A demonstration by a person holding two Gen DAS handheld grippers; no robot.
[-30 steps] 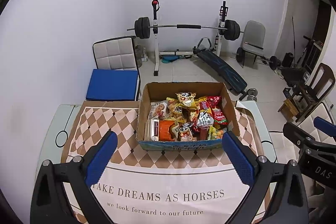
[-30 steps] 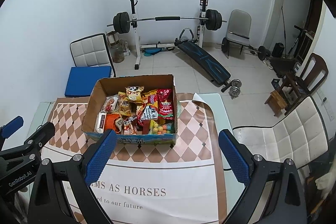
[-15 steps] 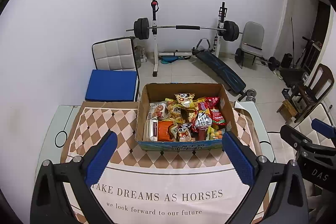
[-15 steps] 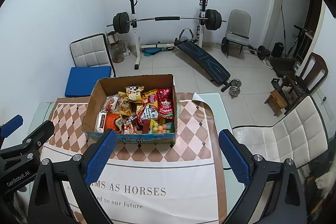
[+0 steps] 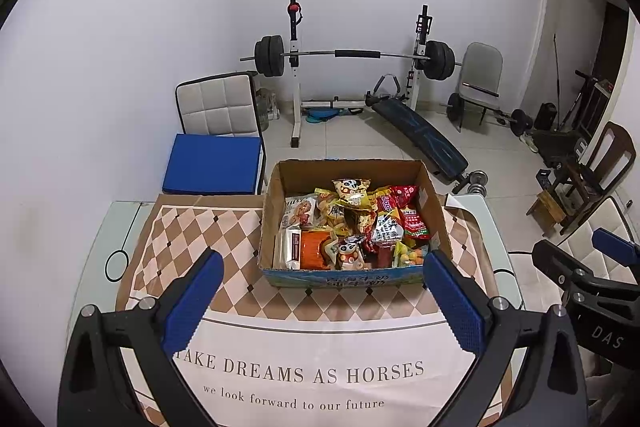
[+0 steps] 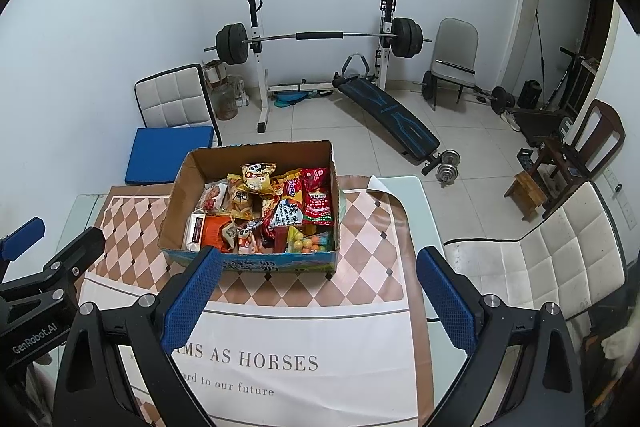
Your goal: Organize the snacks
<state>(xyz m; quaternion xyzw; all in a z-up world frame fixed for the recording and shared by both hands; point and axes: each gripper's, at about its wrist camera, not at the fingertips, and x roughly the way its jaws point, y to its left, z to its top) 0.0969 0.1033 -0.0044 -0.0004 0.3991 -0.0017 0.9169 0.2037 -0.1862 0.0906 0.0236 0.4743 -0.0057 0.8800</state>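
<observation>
A cardboard box (image 5: 352, 171) (image 6: 256, 153) packed with several bright snack packets (image 5: 352, 223) (image 6: 272, 207) stands on the far part of the table. Both grippers hover above the near side of the table, well short of the box. My left gripper (image 5: 322, 301) is open, blue pads wide apart, nothing between them. My right gripper (image 6: 318, 301) is open too and holds nothing. Each gripper also shows at the edge of the other's view: the right gripper (image 5: 588, 267) and the left gripper (image 6: 40, 251).
A checkered tablecloth (image 5: 200, 227) printed with words covers the glass table (image 5: 96, 247). A blue-cushioned chair (image 5: 214, 163) stands behind the table, a white padded chair (image 6: 560, 259) to its right. Beyond are a barbell rack (image 5: 356, 55), a bench and more chairs.
Both grippers have shifted slightly, so the box sits a little higher in the views. Neither gripper has opened or shut, and the box has not moved.
</observation>
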